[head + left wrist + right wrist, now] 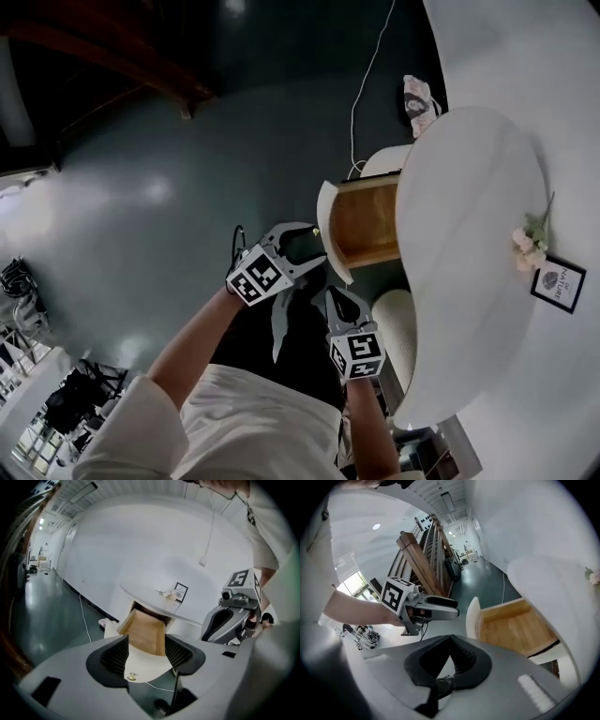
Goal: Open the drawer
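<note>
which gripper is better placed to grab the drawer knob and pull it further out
Left. On the left gripper the fingers stand apart, with the knob of the drawer in view between them. On the right gripper they are together, and the drawer sits off to one side.

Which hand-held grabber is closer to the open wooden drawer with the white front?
Left. The left gripper, jaws open, faces the white front of the open wooden drawer, close before it; the right gripper, jaws shut, is off to its side, farther back.
</note>
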Tool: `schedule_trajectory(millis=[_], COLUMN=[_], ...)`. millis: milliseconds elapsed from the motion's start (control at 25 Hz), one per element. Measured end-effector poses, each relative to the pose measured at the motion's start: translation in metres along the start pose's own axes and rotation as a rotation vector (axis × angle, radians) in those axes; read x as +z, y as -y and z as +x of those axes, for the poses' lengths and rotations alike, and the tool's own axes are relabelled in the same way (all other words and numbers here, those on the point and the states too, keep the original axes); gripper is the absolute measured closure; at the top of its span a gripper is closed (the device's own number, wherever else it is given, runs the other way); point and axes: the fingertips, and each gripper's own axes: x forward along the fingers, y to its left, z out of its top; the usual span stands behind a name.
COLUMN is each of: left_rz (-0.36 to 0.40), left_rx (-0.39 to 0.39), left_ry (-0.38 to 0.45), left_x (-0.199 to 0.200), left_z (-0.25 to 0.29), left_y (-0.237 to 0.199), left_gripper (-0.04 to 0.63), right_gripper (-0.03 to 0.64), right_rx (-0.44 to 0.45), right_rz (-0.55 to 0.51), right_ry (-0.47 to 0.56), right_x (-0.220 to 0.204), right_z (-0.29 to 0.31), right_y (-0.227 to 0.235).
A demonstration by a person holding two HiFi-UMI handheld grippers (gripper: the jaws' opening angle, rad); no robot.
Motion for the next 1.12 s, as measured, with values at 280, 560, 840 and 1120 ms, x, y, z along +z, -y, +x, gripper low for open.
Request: schedule_trajectory(millis=[280,560,840,1120], left_rz=[0.029,0.065,0.024,0.018], left_rx=[-0.021,-0.027,-0.039,-0.036], left_ry=[0.021,0.03,0.05,0.057], left_x=[0.071,0.125,0.16,0.189], left_z=[-0.042,-0.087,-0.132,-0.169], left_y=[0.023,0.047,0.07,0.111], left_gripper=[0.354,0.354,0.386,0.436], right_gripper=[0.606,0.606,0.606,0.606], right_rx=[-0.072,-0.137,-0.227,-0.289], right_rz=[-0.008,-0.001,0.085,0.099], right_ry=[0.081,0.173,0.27,0.367], right_x=[0.065,0.119,0.139,0.148], right_z=[-0.046,-0.101,-0.165,-0.235], right_y=[-0.003,-0.01,-0.02,-0.038])
